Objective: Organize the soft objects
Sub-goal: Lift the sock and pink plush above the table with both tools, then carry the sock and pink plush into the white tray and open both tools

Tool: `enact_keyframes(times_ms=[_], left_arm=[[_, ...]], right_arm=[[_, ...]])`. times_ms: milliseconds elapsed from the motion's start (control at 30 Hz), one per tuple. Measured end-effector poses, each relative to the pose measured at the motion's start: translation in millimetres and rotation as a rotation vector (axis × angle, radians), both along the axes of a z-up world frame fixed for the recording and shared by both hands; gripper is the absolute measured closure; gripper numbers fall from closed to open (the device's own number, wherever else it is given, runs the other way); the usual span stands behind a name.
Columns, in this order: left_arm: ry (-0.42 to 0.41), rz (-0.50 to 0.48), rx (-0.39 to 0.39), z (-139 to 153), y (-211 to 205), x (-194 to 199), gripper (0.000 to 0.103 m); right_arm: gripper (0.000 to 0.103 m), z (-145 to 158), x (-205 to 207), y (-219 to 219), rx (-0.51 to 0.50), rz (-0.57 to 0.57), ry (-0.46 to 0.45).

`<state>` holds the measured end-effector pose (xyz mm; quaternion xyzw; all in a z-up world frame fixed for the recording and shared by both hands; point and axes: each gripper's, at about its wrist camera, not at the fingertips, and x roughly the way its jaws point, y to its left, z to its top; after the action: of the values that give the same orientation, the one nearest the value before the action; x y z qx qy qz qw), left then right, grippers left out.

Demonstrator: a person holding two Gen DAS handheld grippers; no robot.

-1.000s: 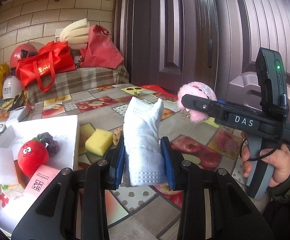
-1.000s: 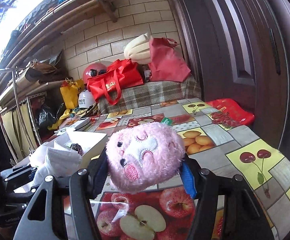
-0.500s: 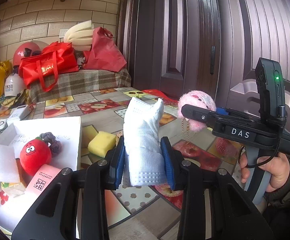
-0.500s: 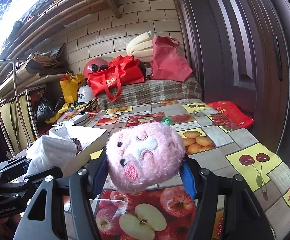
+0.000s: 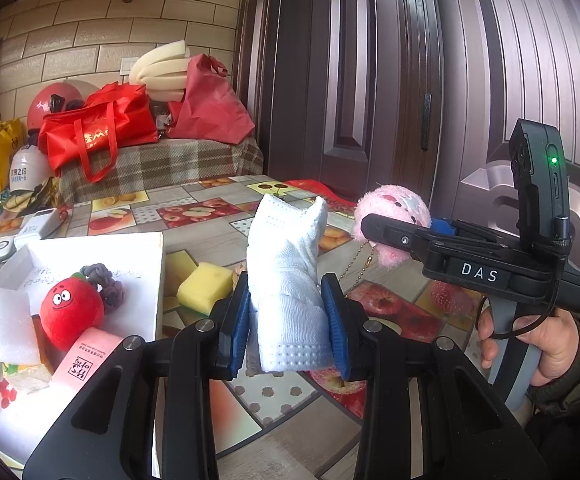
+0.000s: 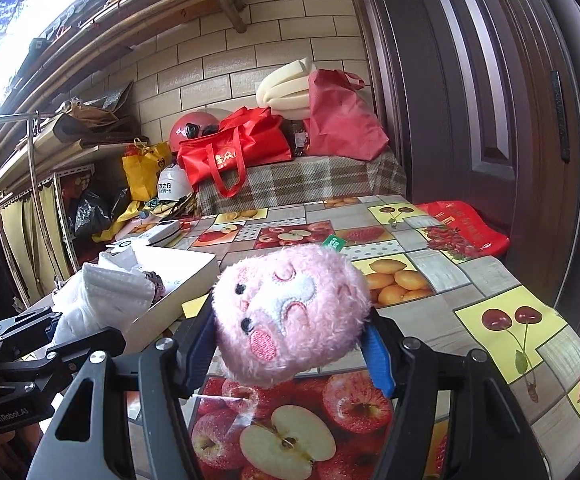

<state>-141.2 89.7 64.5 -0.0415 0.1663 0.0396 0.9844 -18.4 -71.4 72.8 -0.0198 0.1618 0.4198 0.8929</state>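
Left wrist view is showing the left gripper [image 5: 288, 320] clamping a white mask [image 5: 286, 280], the right gripper [image 6: 290, 344] pinching a pink plush [image 6: 290, 312]; both are hanging above the counter [image 6: 489, 280]. Carry them over the white box [image 5: 146, 280] before releasing.

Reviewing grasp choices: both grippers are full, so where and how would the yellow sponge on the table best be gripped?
Probably across the yellow sponge's two short upright sides, coming from above: it lies flat as a low block, top face clear, with the white box close on its left.
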Motion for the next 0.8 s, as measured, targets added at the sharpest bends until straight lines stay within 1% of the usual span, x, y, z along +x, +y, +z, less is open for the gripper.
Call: enact_keyframes(times_ms=[800], left_arm=[[-0.006,0.007,0.002,0.5,5.2,-2.2,0.070]], right_arm=[[0.038,-0.3,-4.5,2.1,0.000,0.003,-0.008]])
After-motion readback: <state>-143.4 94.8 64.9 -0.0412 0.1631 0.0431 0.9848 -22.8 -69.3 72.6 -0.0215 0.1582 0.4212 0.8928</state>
